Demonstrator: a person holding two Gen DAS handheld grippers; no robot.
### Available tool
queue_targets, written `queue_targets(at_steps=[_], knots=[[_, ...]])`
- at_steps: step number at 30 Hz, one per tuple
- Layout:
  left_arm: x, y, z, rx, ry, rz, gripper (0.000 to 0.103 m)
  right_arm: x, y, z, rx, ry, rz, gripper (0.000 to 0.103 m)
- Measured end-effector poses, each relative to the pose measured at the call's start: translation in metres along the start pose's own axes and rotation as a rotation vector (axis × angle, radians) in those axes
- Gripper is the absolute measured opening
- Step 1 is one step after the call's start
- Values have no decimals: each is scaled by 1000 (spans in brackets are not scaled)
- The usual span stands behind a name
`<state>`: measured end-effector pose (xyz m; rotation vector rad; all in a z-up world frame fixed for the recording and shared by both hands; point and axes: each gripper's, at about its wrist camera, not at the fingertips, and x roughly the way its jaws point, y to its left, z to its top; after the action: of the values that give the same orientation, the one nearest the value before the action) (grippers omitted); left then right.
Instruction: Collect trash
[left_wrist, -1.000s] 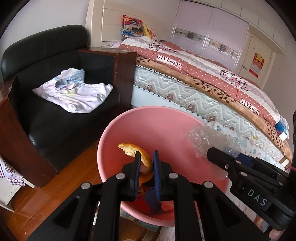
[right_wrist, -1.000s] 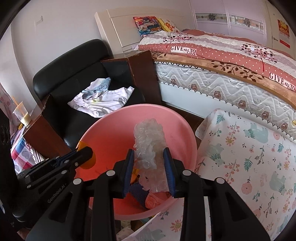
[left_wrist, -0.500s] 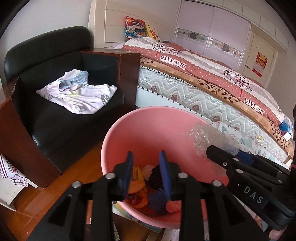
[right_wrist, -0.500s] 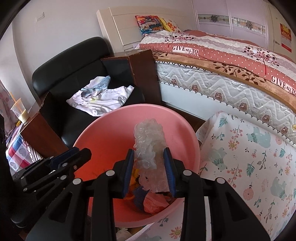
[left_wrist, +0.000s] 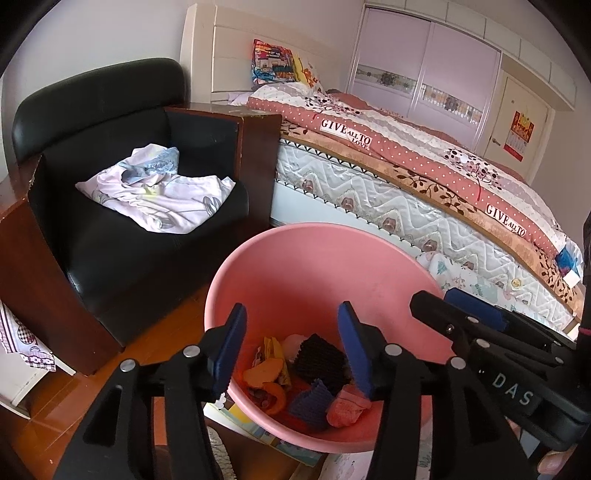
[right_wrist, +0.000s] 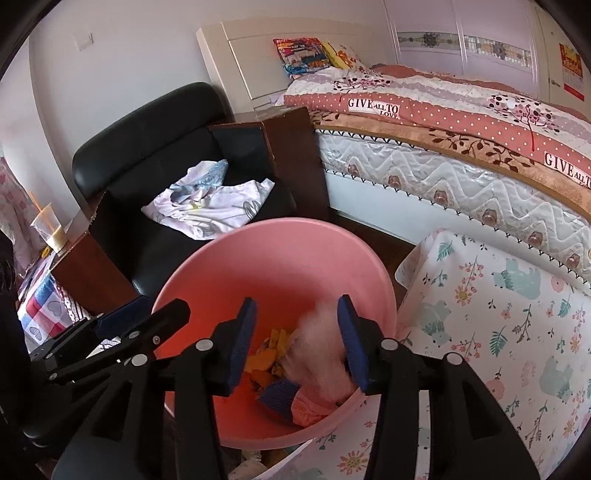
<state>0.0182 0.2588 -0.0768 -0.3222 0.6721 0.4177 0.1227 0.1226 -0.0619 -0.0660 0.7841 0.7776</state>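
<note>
A pink basin (left_wrist: 317, 266) (right_wrist: 280, 254) sits below both grippers and holds trash: orange peel (left_wrist: 264, 373) (right_wrist: 264, 363), a black ridged piece (left_wrist: 317, 360), a blue ridged scrap (left_wrist: 312, 402) (right_wrist: 279, 397) and a pink scrap (left_wrist: 347, 406). My left gripper (left_wrist: 291, 343) is open and empty over the basin. My right gripper (right_wrist: 297, 336) is open over the basin. A clear crumpled plastic piece (right_wrist: 314, 354) is a blur between its fingers, falling into the basin. The right gripper's fingers (left_wrist: 458, 314) show at the basin's right rim in the left wrist view.
A black armchair (left_wrist: 110, 206) with white clothes (left_wrist: 159, 192) stands left of the basin. A bed (left_wrist: 406, 162) runs behind it. A floral cloth (right_wrist: 498, 314) covers the surface to the right. A cup (right_wrist: 48, 229) stands on a side table at far left.
My left gripper opened and dropped the orange peel into the basin. My right gripper then opened and let go of the clear plastic, which is falling in.
</note>
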Motion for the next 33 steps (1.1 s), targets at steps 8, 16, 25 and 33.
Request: queue_targets(at_steps=[8,16,25,33], knots=[[-15,-6,2,14,-25,4,52,-26,-6,0,0,-53,-9,47],[-36,-21,2,46,-65,0,53,-68,-11,-16,-28,-130,-58,54],[-64,-37,2,67,-114,-8,59,-115,-1,-33,-81,-203,-88,61],[-82,-47,-2,78,-136,-18,59,-137,0,-51,-95,-205,-111,61]])
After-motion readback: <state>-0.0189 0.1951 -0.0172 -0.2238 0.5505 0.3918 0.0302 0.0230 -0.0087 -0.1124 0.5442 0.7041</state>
